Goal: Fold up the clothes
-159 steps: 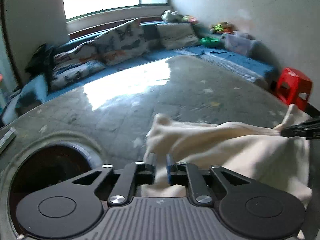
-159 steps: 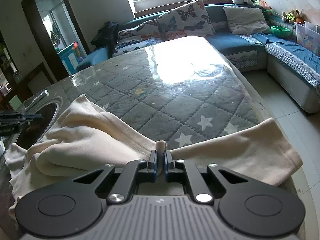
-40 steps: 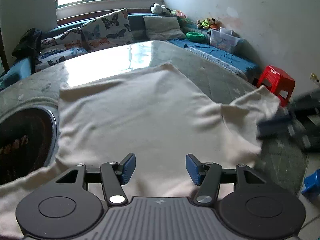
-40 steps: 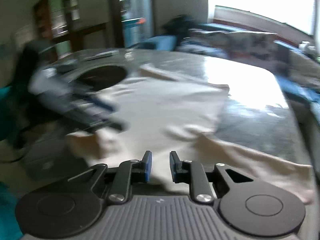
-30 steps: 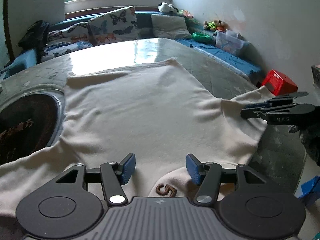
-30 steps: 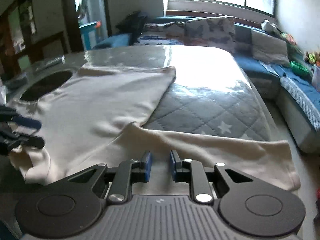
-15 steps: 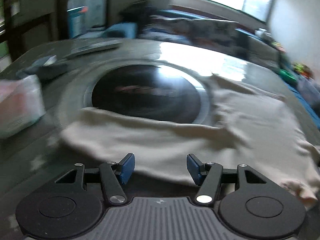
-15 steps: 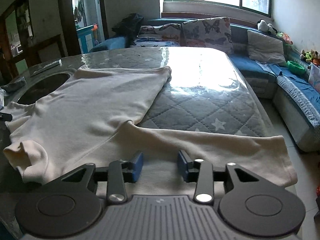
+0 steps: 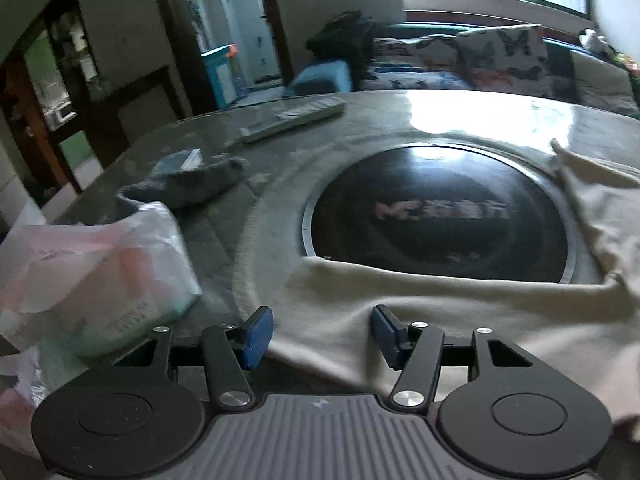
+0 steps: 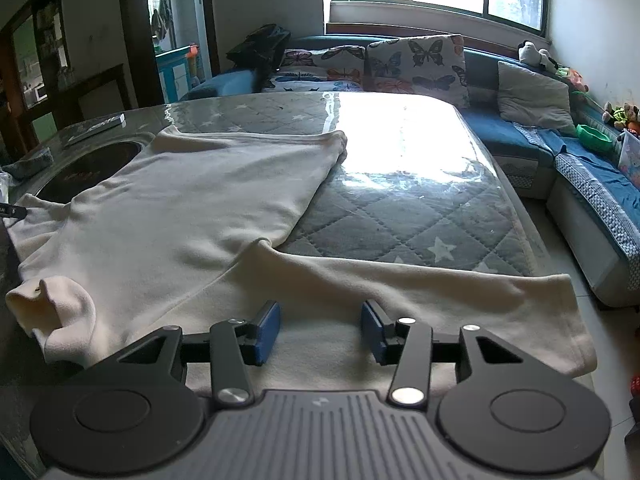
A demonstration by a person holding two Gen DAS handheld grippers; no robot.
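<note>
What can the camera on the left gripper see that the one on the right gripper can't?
Only the left wrist view shows the tissue pack and the lettering on the round black hob. Only the right wrist view shows the shirt's long right sleeve, the butterfly cushions and the blue sofa. Both show the cream shirt, the hob, the remote and the grey cloth.

A cream long-sleeved top point(image 10: 192, 216) is spread flat on the table, its hem toward twelve o'clock. One sleeve is stretched toward three o'clock, the other (partly over the dark round inset) toward nine.
</note>
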